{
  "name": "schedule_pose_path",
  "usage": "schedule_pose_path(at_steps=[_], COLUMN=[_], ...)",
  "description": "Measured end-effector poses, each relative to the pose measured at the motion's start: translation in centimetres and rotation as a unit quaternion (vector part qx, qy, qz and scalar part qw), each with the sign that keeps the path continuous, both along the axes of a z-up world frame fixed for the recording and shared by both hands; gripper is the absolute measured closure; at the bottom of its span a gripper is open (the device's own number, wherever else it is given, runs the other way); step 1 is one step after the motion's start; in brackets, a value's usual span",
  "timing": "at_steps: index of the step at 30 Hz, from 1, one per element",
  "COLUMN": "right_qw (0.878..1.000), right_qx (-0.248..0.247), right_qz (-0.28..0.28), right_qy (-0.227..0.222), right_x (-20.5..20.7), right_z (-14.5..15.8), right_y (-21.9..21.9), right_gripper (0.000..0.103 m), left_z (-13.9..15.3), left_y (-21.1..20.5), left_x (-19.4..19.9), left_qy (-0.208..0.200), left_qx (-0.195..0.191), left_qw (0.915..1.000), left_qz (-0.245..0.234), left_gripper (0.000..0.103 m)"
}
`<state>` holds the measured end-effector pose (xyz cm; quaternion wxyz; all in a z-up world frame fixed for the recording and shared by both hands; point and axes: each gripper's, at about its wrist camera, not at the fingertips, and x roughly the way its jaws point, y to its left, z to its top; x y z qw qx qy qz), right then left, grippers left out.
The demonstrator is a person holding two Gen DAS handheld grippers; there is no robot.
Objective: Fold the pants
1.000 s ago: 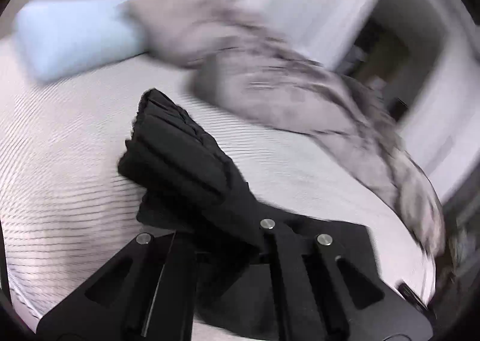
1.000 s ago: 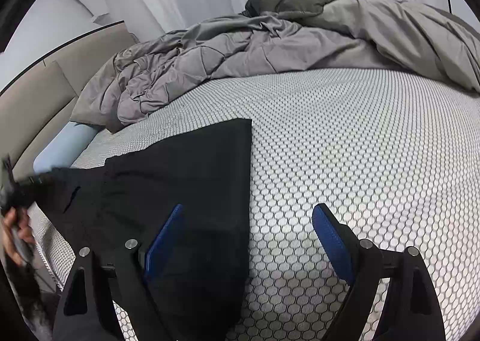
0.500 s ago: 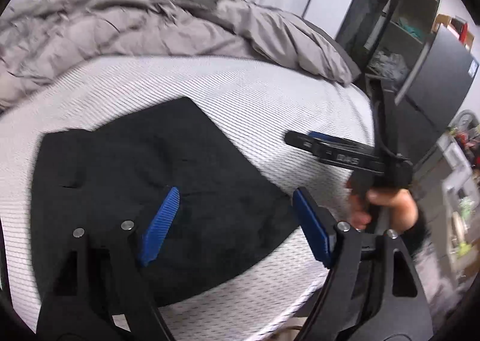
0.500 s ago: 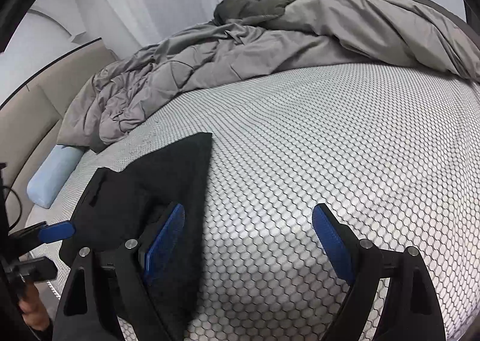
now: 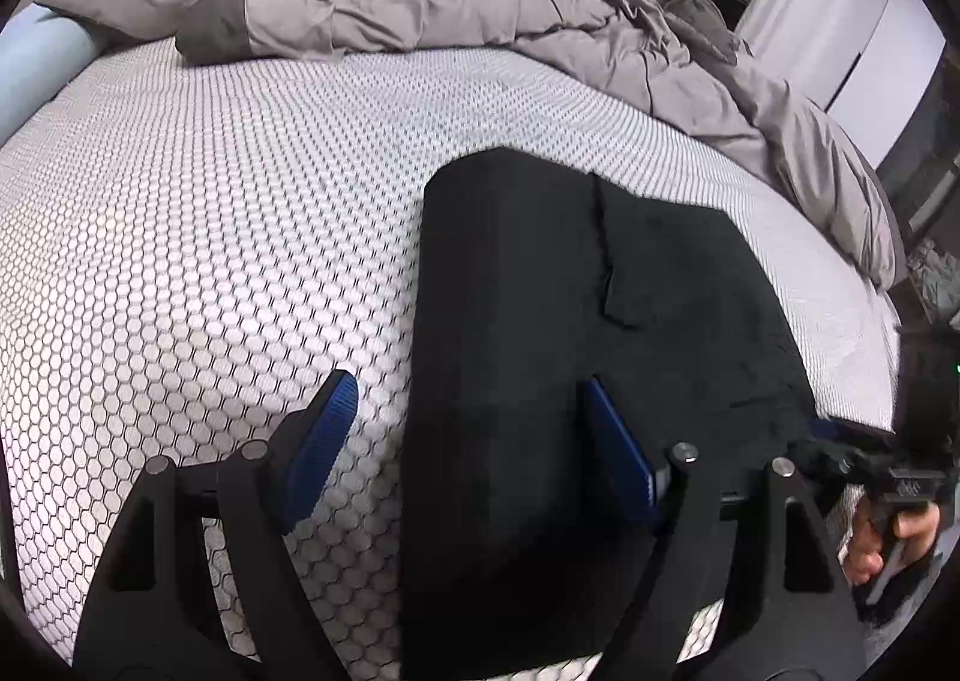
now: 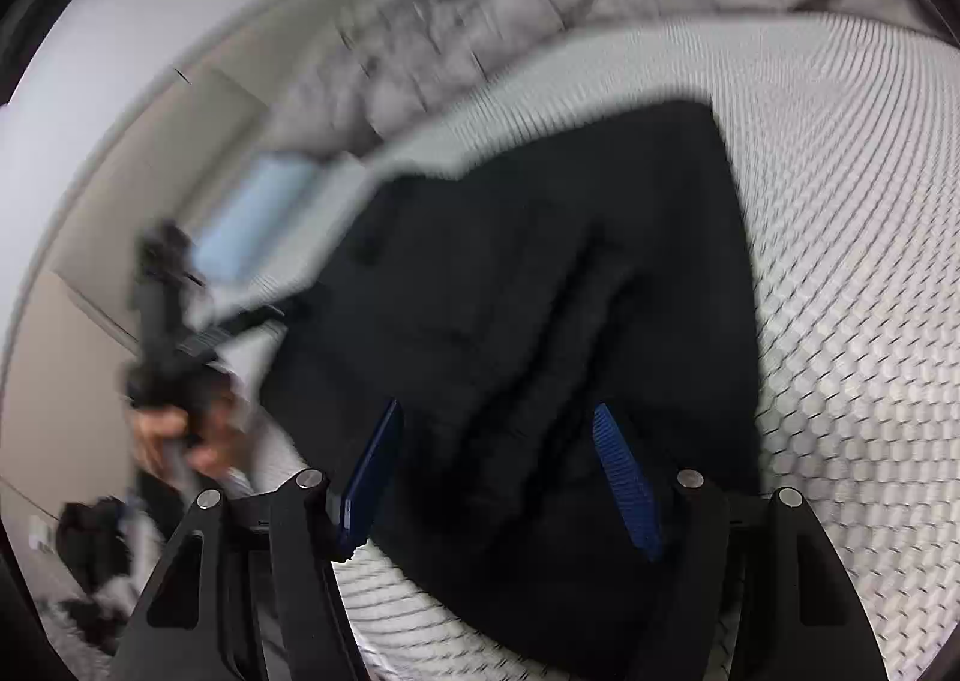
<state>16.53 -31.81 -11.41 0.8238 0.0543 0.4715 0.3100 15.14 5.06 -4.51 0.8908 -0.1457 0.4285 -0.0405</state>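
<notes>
Here, a pair of black, soft-looking fabric pants (image 5: 576, 357) lies folded into a broad rectangular slab on a mattress with a white cover printed in small dark-edged hexagons (image 5: 210, 237). The cloth is matte and slightly fuzzy, with a raised seam and a flap-like fold running down its upper surface. In the left wrist view the pants sit right of centre, reaching from the near edge of the bed toward the middle.

The left gripper (image 5: 471, 450) has black angular arms and ribbed blue pads; its jaws stand wide apart, holding nothing, with the left pad over the bare mattress and the right pad over the black fabric. The right gripper (image 6: 501, 480), of the same build, is also spread open and empty, both blue pads above the pants; its view is heavily motion-blurred.

A rumpled grey quilted duvet (image 5: 456, 3) is heaped along the far side of the bed. A pale blue cylindrical bolster pillow (image 5: 36, 63) lies at the far left. At the right edge of the left view, a bare hand (image 5: 888, 537) grips a black handle.
</notes>
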Motion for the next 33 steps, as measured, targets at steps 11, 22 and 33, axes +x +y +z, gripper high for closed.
schedule_pose_path(at_steps=[11,22,33], right_qw=[0.989,0.998,0.997], right_qx=[-0.091,0.03,0.02], right_qz=[-0.031,0.001,0.026], right_qy=[-0.11,-0.05,-0.068], right_x=[0.9,-1.4,-2.0], right_z=[3.1,2.9,3.4], right_y=[1.7,-2.1,1.1], right_gripper=[0.086,0.058,0.063], left_z=[0.8,1.6,0.6], left_y=[-1.7,-2.0,-3.6], left_x=[-3.3,-4.8,-3.9], left_qy=[-0.016,-0.029,-0.017], left_qx=[0.04,0.057,0.065], left_qw=[0.997,0.9955,0.9943], left_qz=[-0.064,-0.07,-0.083], left_gripper=[0.027,0.027,0.027])
